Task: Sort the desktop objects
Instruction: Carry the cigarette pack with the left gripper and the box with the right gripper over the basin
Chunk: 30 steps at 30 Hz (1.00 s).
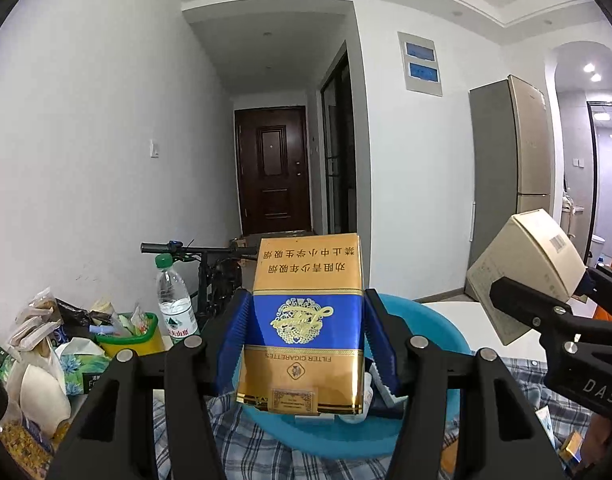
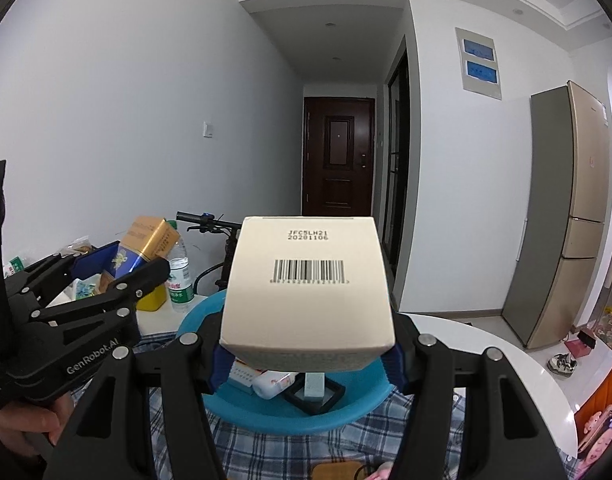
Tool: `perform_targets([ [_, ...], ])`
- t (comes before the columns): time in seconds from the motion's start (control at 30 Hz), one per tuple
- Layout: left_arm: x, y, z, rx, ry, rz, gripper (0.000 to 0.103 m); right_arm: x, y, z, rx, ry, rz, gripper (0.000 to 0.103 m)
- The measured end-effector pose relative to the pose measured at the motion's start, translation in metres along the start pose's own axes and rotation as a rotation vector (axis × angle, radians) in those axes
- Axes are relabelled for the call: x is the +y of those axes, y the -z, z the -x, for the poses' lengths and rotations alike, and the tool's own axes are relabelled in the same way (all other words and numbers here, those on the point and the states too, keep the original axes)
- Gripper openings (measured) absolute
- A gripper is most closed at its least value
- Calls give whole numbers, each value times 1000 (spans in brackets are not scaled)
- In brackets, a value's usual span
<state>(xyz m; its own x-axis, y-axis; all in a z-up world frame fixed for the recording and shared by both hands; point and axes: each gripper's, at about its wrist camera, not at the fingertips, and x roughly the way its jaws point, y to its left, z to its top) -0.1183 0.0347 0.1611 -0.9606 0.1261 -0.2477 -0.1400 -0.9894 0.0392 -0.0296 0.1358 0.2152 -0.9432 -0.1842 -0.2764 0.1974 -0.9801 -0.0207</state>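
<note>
The left gripper (image 1: 304, 344) has its jaws pinched on a cigarette pack (image 1: 306, 320), the blue pads pressing its two narrow sides about halfway up, so the gold and blue face stands upright (print upside down to the camera). The right gripper (image 2: 306, 354) has its jaws clamped on a cream carton (image 2: 308, 280), gripped low on its side walls, the barcode face turned up toward the lens. Both boxes hang in the air, above the blue basin (image 2: 290, 420), which sits at six o'clock below them on the checked cloth (image 2: 266, 452) over the table (image 2: 506, 360).

Judging by their look, both are light, stiff cardboard. The pack's glossy wrap is probably slippery, so a grip across the narrow sides near the middle seems the safest hold. The carton is wider and likely thin-walled; squeezing hard could dent it, so a hold near a folded edge would suit it better.

In the basin lie a small white bottle (image 2: 272, 386) and a black-framed case (image 2: 314, 394). At nine o'clock of the basin stand a water bottle (image 1: 176, 300) and a yellow tub (image 1: 130, 338) among snack packets. A bare hand (image 2: 30, 420) grips the left tool's handle at eight o'clock in the right wrist view.
</note>
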Motion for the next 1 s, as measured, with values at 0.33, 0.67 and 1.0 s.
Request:
perform_targets([
  [0.33,10,-20,-43,10,12,20,58,-10,-17,-41,25,9,-6,59],
  [0.67,21,-33,-93,12,19,62,58,-14,-32,-77,50,18,21,59],
  [1.0,36,-40,-139,3,4,96,58,-23,-46,-121,30,12,-27,59],
])
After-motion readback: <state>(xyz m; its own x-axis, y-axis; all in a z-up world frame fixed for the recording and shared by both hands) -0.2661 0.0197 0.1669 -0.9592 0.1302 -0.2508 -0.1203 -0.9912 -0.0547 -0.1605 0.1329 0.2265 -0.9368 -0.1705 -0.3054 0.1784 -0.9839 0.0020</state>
